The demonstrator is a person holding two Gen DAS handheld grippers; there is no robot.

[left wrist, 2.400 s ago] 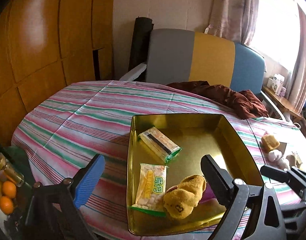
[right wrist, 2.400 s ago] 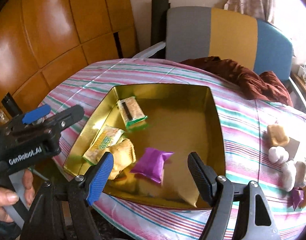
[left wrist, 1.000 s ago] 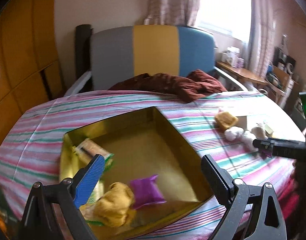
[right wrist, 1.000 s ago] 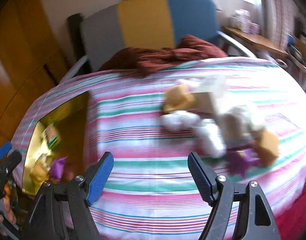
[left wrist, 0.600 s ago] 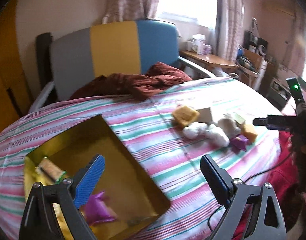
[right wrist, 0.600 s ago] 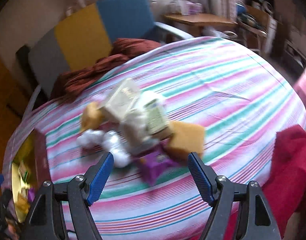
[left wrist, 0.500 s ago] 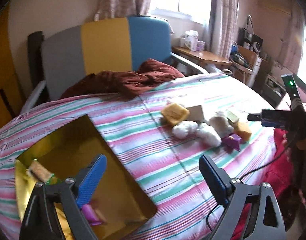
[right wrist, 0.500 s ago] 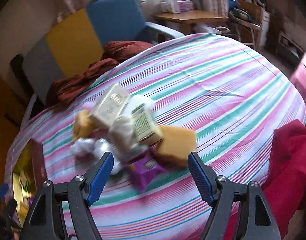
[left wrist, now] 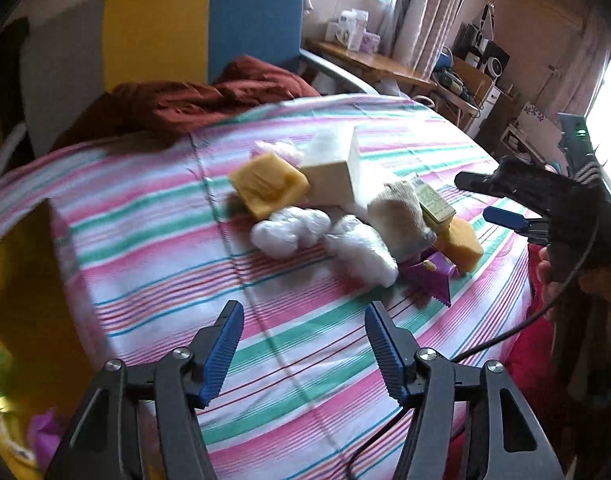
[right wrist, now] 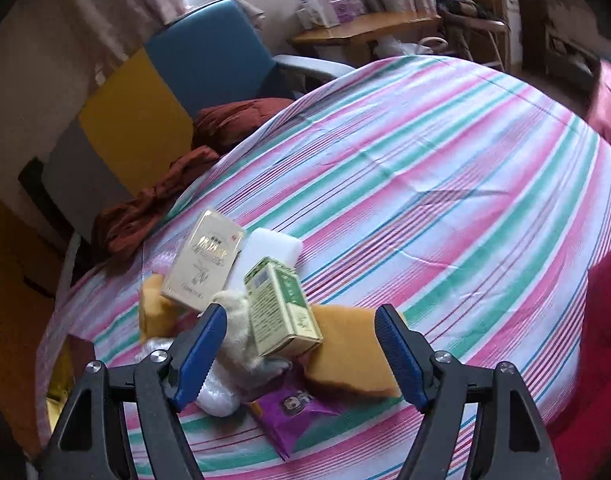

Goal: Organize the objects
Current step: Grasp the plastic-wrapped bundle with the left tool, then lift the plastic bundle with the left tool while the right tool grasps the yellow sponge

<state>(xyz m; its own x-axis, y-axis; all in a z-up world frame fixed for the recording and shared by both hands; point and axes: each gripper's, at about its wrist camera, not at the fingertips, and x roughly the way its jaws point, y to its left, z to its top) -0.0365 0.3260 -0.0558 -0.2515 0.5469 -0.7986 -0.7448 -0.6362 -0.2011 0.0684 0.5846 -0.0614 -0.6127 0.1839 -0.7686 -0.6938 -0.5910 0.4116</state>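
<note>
A round table covered in a pink, green and white striped cloth (right wrist: 445, 168) held everything. Near its middle lay a tight heap: two yellow sponges (left wrist: 268, 189) (right wrist: 355, 354), a cream box (right wrist: 203, 268), a green-and-cream carton (right wrist: 283, 308), a white block (right wrist: 271, 246), white wrapped bundles (left wrist: 291, 230), a pale knitted item (left wrist: 399, 216) and a purple packet (right wrist: 295, 410). A gold tin (left wrist: 21, 280) sat at the cloth's left edge, apart from the heap. A dark red cloth (left wrist: 193, 100) lay bunched at the far edge.

Pink-green striped tablecloth (right wrist: 445, 184), purple packet (right wrist: 293, 412), green-cream box (right wrist: 283, 308), gold tin (left wrist: 21, 280)
</note>
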